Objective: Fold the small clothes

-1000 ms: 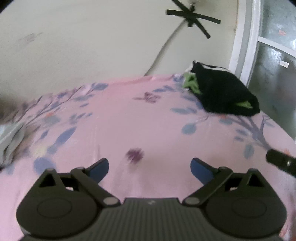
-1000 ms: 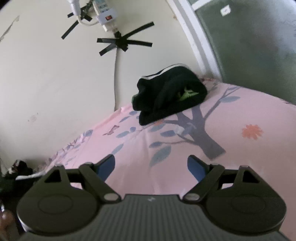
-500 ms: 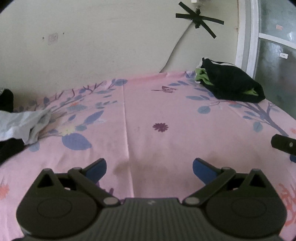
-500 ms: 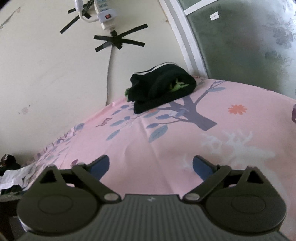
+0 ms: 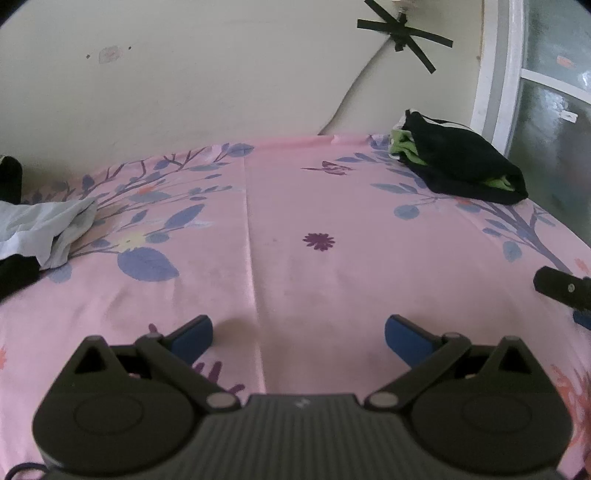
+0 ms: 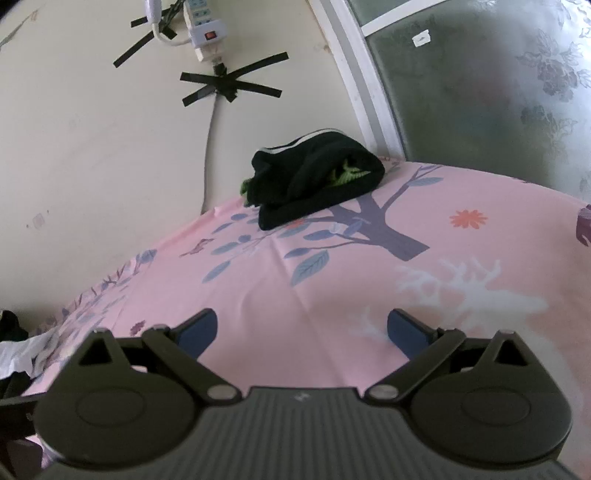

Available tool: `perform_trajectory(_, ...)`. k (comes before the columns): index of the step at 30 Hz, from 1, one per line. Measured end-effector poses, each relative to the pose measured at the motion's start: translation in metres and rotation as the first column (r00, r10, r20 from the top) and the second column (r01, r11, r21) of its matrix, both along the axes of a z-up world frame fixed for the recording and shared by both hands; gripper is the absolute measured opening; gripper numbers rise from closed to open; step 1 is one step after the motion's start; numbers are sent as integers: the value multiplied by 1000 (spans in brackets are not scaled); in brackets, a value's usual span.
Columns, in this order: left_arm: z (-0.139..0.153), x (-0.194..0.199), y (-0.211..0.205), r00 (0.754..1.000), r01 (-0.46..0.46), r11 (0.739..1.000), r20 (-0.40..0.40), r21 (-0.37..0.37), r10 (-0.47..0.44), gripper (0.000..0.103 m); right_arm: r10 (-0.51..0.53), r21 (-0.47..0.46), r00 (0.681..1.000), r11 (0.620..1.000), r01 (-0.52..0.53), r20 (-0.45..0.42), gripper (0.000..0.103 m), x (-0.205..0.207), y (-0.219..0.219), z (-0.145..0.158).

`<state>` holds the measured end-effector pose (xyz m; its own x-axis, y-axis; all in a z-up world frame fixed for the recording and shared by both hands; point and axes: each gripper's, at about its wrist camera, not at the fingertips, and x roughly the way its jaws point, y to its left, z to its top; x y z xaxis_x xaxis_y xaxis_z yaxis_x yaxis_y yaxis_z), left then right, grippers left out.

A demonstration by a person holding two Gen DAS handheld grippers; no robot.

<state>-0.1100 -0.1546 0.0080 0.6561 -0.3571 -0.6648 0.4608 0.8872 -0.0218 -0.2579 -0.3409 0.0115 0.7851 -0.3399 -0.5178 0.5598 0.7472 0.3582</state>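
Observation:
A folded black garment with green trim (image 5: 461, 162) lies at the far right corner of the pink floral bed sheet (image 5: 295, 221); it also shows in the right wrist view (image 6: 317, 181). A loose pale blue-white garment (image 5: 40, 229) lies at the left edge, seen too in the right wrist view (image 6: 18, 352). My left gripper (image 5: 298, 334) is open and empty, low over the sheet. My right gripper (image 6: 301, 330) is open and empty over the sheet; part of it shows at the right edge of the left wrist view (image 5: 565, 291).
A cream wall (image 5: 184, 74) runs behind the bed with taped cable (image 5: 402, 33) and a power strip (image 6: 203, 29). A frosted window with a white frame (image 6: 480, 92) stands at the right. Dark cloth (image 5: 11, 177) lies at the far left.
Both grippers have pulled back from the black garment, which now looks farther away. The left view has swung so the pale garment at the left shows more fully.

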Motion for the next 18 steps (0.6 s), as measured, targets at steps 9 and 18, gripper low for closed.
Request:
perform_trajectory(9, 2, -6, -1, 999, 17, 1000, 29, 0, -17, 103, -52, -16, 999, 999, 52, 15, 93, -6, 5, 1)
perform_trajectory(18, 2, -9, -1, 998, 44, 999, 42, -5, -44, 103, -62, -11, 998, 998, 62, 9, 93, -6, 4, 1)
